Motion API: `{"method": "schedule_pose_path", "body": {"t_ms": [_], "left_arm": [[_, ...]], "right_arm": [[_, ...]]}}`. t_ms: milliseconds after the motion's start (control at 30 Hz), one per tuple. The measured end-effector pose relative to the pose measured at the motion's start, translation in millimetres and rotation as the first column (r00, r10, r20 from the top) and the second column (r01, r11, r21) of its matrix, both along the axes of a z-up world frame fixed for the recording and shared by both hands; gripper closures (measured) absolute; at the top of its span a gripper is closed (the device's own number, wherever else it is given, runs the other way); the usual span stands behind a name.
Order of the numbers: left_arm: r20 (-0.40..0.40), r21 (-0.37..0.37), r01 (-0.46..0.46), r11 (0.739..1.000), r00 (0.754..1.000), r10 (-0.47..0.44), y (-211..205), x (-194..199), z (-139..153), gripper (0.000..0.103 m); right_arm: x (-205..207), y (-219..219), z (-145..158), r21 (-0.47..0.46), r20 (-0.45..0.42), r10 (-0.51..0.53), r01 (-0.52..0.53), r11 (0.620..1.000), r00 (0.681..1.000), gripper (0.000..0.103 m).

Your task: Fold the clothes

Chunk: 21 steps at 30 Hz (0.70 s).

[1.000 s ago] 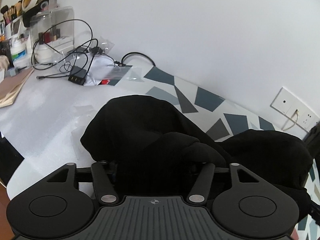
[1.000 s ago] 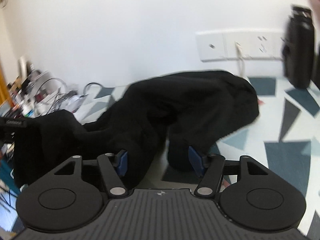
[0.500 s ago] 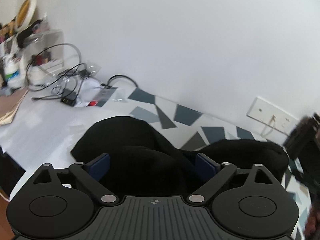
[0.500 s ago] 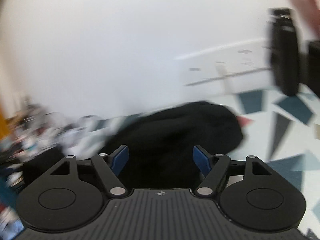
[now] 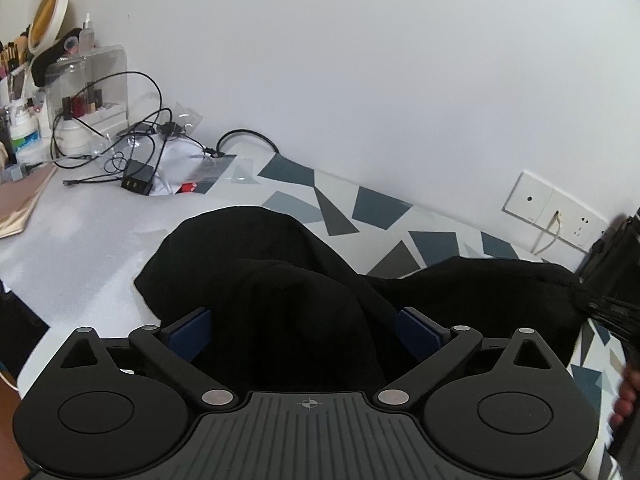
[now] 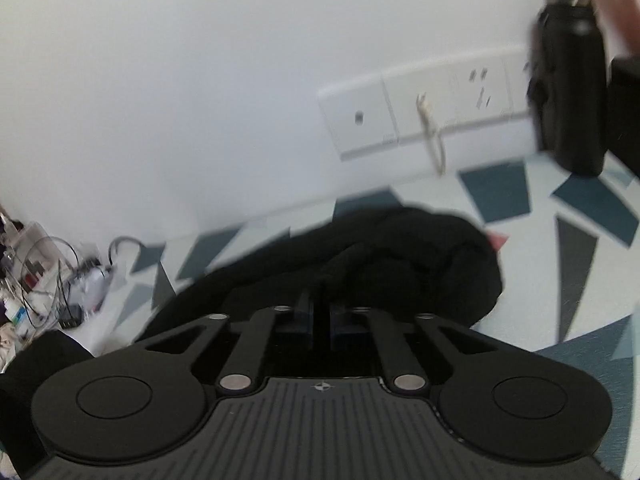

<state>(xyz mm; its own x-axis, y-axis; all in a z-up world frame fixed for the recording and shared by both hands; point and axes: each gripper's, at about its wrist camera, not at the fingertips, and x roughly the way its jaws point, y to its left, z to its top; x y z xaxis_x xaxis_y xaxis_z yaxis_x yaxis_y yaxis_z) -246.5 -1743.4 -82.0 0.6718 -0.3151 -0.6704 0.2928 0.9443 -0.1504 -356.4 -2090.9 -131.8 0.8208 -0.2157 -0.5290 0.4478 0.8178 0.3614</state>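
Bare tabletop (image 5: pixel 80 240) lies open left of the black garment (image 5: pixel 280 280); cables (image 5: pixel 132 152) and wall (image 5: pixel 360 80) hem its far side.

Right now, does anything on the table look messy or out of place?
Yes. The black garment lies crumpled in a heap on the table, not flat. Behind it, tangled cables and plastic bags clutter the corner by the wall.
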Motion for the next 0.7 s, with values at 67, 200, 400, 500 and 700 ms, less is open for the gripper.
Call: {"method": "schedule_pose_path", "body": {"t_ms": [67,200,400,500,700], "left_arm": [[-0.015,-0.018,0.002,1.000,1.000,-0.003,-2.4,9.8,-3.4,0.005],[-0.031,-0.058,0.014,0.998,0.999,-0.016,-6.5,28.3,-7.9,0.005],[-0.092,-0.090,0.061,0.994,0.993,-0.070,-8.9,46.1,-23.1,0.005],[-0.092,-0.073,0.111,0.991,0.989,-0.118,-9.6,49.0,-30.0,0.002],[-0.155,-0.089,0.135,0.987,0.977,-0.148,3.2,55.1,-49.5,0.002]], "right_arm": [[-26.9,0.4,7.2,-0.032,0.023,-0.037,0.038,0.999,0.999,0.097],[-90.1,-0.1,2.5,-0.043,-0.013,-0.183,0.182,0.982,0.983,0.098],[-171.8,-0.2,-33.4,-0.039,-0.219,-0.451,0.454,0.890,0.865,0.097],[-187.1,6.8,-32.1,-0.061,-0.277,-0.540,0.547,0.835,0.795,0.094],[-164.6,36.4,5.1,-0.192,-0.179,-0.545,0.514,0.836,0.819,0.077]]}}
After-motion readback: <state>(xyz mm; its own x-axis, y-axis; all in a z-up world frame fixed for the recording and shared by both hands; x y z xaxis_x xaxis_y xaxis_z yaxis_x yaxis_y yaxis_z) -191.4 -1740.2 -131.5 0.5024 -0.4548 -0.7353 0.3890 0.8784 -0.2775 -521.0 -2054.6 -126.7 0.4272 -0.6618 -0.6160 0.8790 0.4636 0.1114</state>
